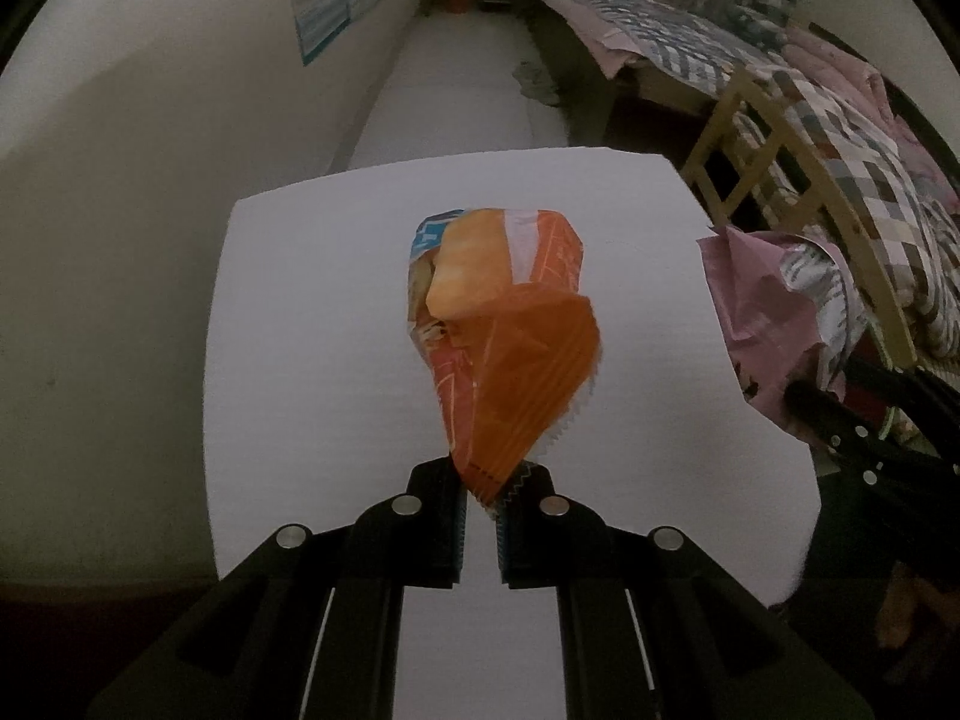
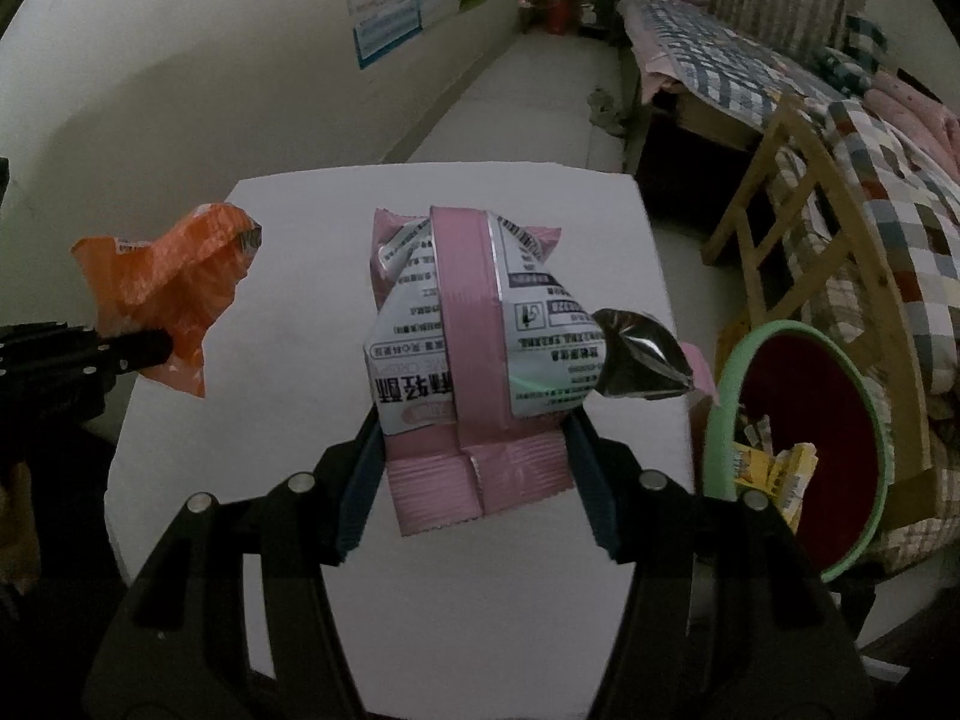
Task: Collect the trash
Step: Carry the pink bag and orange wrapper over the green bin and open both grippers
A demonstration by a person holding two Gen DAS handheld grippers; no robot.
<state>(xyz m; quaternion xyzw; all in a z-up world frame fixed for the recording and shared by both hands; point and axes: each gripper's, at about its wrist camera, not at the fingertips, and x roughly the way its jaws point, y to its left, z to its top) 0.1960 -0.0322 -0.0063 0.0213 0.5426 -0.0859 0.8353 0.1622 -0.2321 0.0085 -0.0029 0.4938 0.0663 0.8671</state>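
The room is dim, with a muted grey-brown cast. The white surface (image 1: pixel 312 324) is the brightest area. Both fisheye views bend strongly at the rims, where dark vignetting closes in. Detail is soft throughout, with slight glare on a foil wrapper (image 2: pixel 642 360).

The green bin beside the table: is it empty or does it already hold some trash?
Not empty. The right wrist view shows a yellow wrapper inside the green bin; its dark red inside is otherwise mostly bare.
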